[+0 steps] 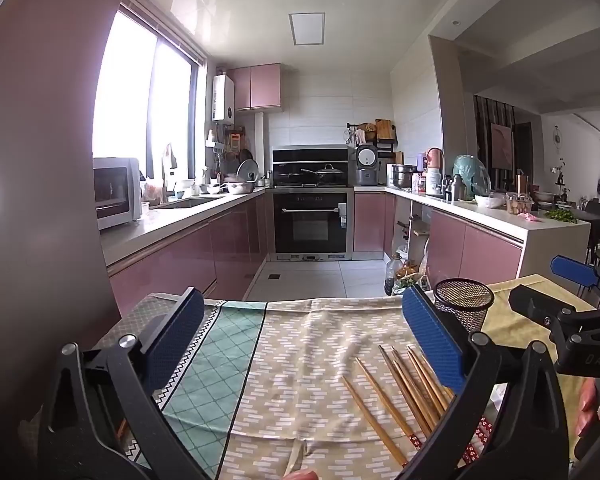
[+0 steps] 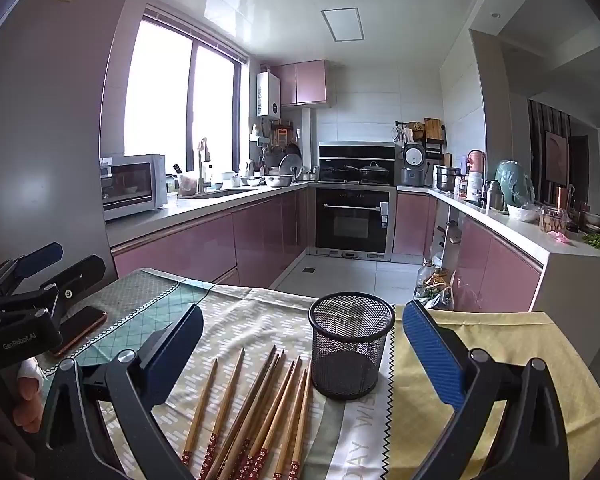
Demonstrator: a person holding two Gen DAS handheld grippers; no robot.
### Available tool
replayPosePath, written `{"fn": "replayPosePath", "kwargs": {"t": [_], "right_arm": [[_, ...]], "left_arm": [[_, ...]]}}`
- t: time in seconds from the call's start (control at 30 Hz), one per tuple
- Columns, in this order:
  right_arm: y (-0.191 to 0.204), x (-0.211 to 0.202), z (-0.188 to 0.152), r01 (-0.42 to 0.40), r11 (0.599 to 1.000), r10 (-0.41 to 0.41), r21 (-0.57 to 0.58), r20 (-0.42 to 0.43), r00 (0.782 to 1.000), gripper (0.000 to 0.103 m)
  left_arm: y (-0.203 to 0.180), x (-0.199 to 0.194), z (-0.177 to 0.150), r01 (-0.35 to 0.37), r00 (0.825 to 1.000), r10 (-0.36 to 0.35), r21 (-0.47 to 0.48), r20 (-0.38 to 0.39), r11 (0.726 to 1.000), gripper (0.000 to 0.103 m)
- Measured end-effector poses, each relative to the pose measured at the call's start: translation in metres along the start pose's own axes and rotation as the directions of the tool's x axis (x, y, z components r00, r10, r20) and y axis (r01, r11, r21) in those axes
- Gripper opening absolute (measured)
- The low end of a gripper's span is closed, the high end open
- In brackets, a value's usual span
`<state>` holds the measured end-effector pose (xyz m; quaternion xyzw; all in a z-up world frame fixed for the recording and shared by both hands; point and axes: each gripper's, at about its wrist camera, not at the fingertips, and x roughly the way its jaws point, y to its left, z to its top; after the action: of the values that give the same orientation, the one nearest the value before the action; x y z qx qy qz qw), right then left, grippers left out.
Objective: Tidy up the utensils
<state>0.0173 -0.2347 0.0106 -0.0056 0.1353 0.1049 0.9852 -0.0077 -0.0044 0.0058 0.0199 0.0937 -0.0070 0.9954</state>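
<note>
Several wooden chopsticks with red flowered ends lie side by side on the patterned cloth; they also show in the left wrist view. A black mesh cup stands upright and empty just right of them, and shows in the left wrist view. My right gripper is open and empty, above the chopsticks and cup. My left gripper is open and empty, left of the chopsticks, over the cloth.
The table carries a beige and teal cloth and a yellow cloth. A phone lies at the table's left side under the left gripper. Beyond the far edge are the kitchen floor and pink cabinets.
</note>
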Motion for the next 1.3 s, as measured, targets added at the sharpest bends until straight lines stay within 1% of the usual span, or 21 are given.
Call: {"fn": "replayPosePath", "kwargs": {"t": [0.37, 0.5, 0.53, 0.9, 1.17, 1.3], "right_arm": [[0.0015, 0.0004, -0.0013, 0.004, 1.000, -0.004, -0.002, 0.004, 1.000, 0.097], [0.0048, -0.0006, 0.0038, 0.004, 1.000, -0.004, -0.001, 0.006, 1.000, 0.097], [-0.0008, 0.0019, -0.0003, 0.006, 1.000, -0.006, -0.003, 0.003, 1.000, 0.097], [0.0044, 0.0009, -0.0008, 0.013, 1.000, -0.013, -0.007, 0.007, 1.000, 0.097], [0.0007, 0.0044, -0.0023, 0.001, 1.000, -0.001, 0.022, 0.011, 1.000, 0.097], [0.0009, 0.0049, -0.0027, 0.005, 1.000, -0.005, 0.006, 0.004, 1.000, 0.097]], "left_arm": [[-0.0004, -0.0006, -0.0013, 0.000, 1.000, 0.000, 0.000, -0.001, 1.000, 0.098], [-0.0011, -0.0005, -0.0017, 0.000, 1.000, 0.000, 0.000, -0.002, 1.000, 0.098], [-0.0011, -0.0005, -0.0018, 0.002, 1.000, -0.002, 0.000, -0.002, 1.000, 0.098], [-0.0018, -0.0006, -0.0022, 0.002, 1.000, -0.002, 0.000, -0.003, 1.000, 0.098], [-0.0027, 0.0000, -0.0020, 0.004, 1.000, -0.004, -0.001, -0.006, 1.000, 0.098], [-0.0028, -0.0001, -0.0023, 0.005, 1.000, -0.005, -0.002, -0.006, 1.000, 0.098]]}}
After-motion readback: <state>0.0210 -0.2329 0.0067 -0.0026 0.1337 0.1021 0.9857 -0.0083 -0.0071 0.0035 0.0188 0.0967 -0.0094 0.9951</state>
